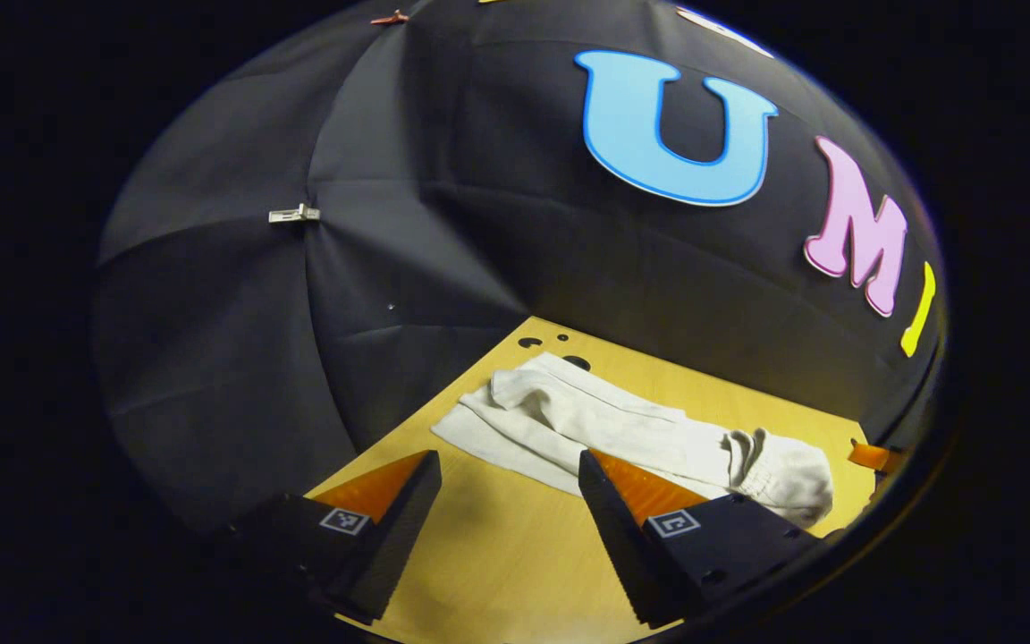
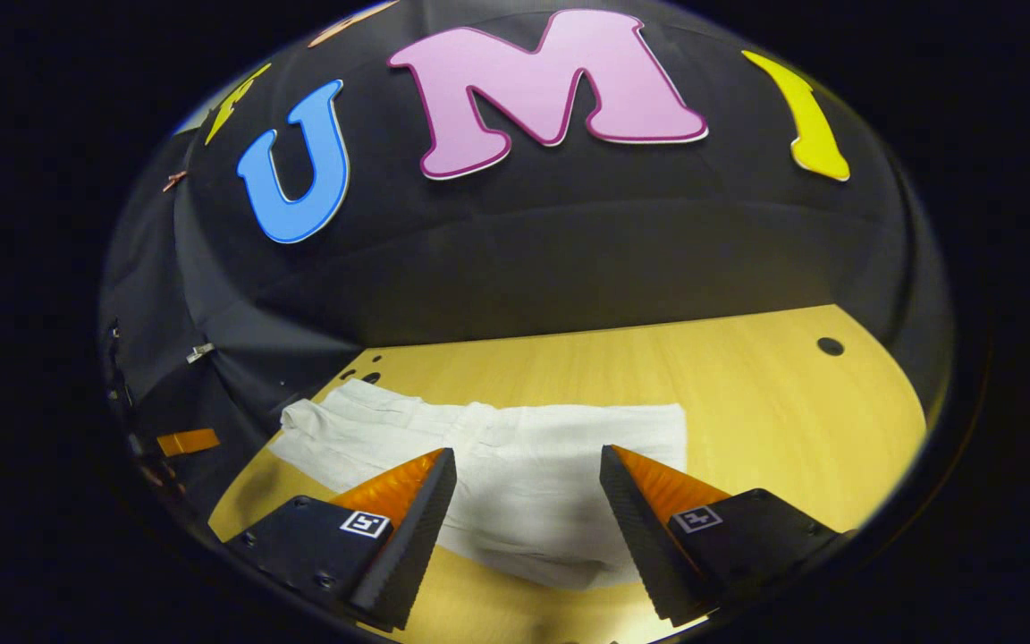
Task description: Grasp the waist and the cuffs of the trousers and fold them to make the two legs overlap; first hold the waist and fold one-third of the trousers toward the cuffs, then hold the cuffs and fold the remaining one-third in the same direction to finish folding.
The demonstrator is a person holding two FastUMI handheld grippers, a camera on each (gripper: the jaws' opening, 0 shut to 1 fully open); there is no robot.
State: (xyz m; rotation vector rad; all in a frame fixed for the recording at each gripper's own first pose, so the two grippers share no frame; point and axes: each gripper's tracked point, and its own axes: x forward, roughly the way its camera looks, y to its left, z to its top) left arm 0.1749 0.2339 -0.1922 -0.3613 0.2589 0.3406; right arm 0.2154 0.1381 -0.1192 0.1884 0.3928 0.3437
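White trousers lie stretched across the wooden table, the bunched elastic waist at the right of the left gripper view and the cuffs toward the far left corner. My left gripper hangs open above the table's near side, just short of the cloth. In the right gripper view the trousers spread flat, and my right gripper stands open over their near edge, nothing between its fingers.
The table runs wide to the right in the right gripper view, with small holes near its back edge. Black cloth walls close in behind and at the left. A metal clip hangs on the wall seam.
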